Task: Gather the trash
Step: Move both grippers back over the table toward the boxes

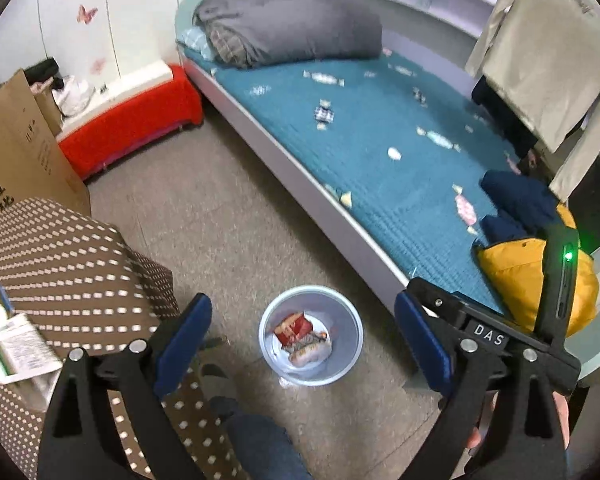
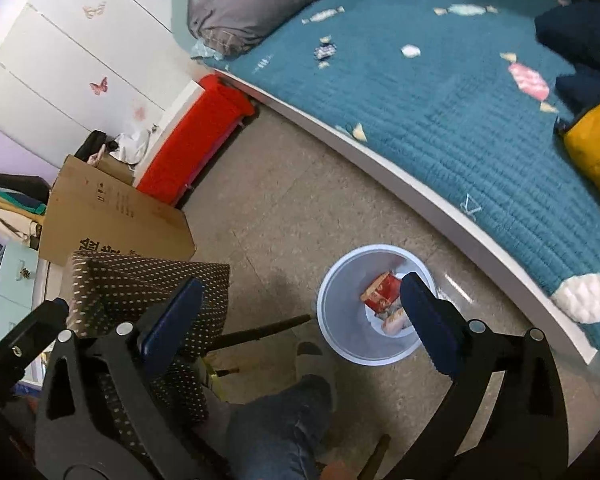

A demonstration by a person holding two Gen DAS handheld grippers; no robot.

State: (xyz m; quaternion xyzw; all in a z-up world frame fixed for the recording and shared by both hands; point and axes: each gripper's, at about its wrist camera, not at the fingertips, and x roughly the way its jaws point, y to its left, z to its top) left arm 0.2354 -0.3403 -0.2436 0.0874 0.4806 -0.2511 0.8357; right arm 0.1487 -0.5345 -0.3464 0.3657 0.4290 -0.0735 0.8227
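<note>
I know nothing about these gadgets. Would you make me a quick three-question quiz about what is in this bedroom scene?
1. True or false: the left gripper and the right gripper both hold a wrapper.
2. Where does the pale blue bin stand?
A. on the bed
B. on the floor beside the bed
C. on the red bench
3. Fill in: the red snack packet lies inside the ____.

Key
1. False: both stand open and empty.
2. B, beside the bed.
3. Bin; a second, paler packet lies with it.
</note>
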